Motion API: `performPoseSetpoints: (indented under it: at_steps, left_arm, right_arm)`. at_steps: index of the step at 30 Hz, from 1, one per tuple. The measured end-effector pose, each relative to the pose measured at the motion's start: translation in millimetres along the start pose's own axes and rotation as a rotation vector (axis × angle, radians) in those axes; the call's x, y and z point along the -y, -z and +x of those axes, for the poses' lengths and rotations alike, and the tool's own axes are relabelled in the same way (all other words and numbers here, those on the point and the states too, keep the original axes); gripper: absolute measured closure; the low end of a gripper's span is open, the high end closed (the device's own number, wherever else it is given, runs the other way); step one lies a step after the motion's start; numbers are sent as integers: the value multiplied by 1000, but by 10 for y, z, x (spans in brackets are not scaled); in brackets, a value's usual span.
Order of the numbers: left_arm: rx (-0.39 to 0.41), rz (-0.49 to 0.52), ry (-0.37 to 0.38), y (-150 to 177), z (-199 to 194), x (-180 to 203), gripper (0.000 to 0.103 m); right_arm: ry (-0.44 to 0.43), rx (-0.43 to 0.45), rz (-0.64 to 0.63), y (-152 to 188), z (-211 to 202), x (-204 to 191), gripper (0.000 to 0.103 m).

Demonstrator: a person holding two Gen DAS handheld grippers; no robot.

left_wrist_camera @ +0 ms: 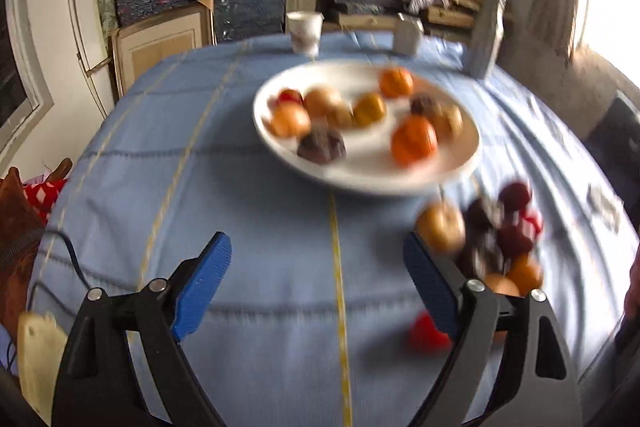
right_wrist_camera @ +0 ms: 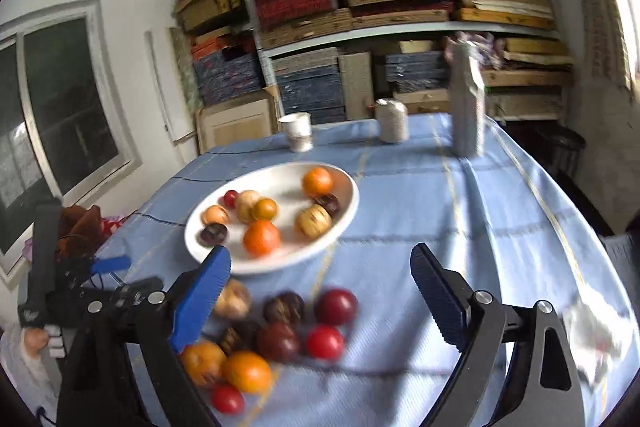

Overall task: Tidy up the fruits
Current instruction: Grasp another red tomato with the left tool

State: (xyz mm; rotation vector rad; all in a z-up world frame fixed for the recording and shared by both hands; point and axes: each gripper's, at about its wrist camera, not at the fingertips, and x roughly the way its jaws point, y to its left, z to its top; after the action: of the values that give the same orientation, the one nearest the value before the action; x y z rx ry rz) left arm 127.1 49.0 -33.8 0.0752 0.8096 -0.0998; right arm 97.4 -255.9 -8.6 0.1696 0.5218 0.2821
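A white plate [left_wrist_camera: 360, 179] sits mid-table on the blue checked cloth and holds several fruits, among them an orange [left_wrist_camera: 414, 141] and a dark plum [left_wrist_camera: 322, 145]. A loose pile of fruits [left_wrist_camera: 492, 239] lies on the cloth just right of my left gripper [left_wrist_camera: 318, 247], which is open with only cloth between its blue pads. In the right wrist view the plate [right_wrist_camera: 276, 263] lies ahead to the left. The loose pile [right_wrist_camera: 280, 335] of oranges, plums and red fruits lies below my right gripper [right_wrist_camera: 320, 259], near its left finger. That gripper is open and its pads touch nothing.
At the far edge of the table stand a paper cup [right_wrist_camera: 298, 133], a white can [right_wrist_camera: 392, 119] and a tall grey carton [right_wrist_camera: 466, 99]. Crumpled paper [right_wrist_camera: 596, 327] lies at the right. Shelves stacked with boards fill the back wall. A brown bag [left_wrist_camera: 16, 227] is off the left edge.
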Motion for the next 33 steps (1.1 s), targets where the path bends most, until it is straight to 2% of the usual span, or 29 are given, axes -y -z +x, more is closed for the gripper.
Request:
performPoseSetpoints:
  at_steps: [5,13,18,21,23,24,26,28,30,33]
  left_arm:
    - [-33,44,2,219,16,125,17]
    - [-25,101,65,278,-9,272,17]
    - [-50,142,139,330,-26,370,17]
    - [-58,194,154,385,-53,464,17]
    - [-68,192,174,395,-41,470,17]
    - [-75,186,183,393,-28,465,19]
    - [-84,173,232,394,-37,457,40]
    - [-81,187,259,408,-68,497,52]
    - [-76,211,251,421,-73,549,54]
    - [-101,210,288,432,-43,564,55]
  right_arm:
    - [8,-24,42,169,-83,158,11]
    - [0,-36,44,221,-86,181,11]
    - [-2,-35,48,230,-100,184,11]
    - [-9,-37,48,242,-108,185,11]
    - [-15,-40,45,260,-116,178,11]
    - [-19,-44,42,273,-116,172,11]
    - [-20,-45,33,298,-126,157,11]
    - [-23,-47,23,313,-132,141,11]
    - [-26,-50,20,332,-132,133,11]
    - [-30,-53,21,338,-131,132,11]
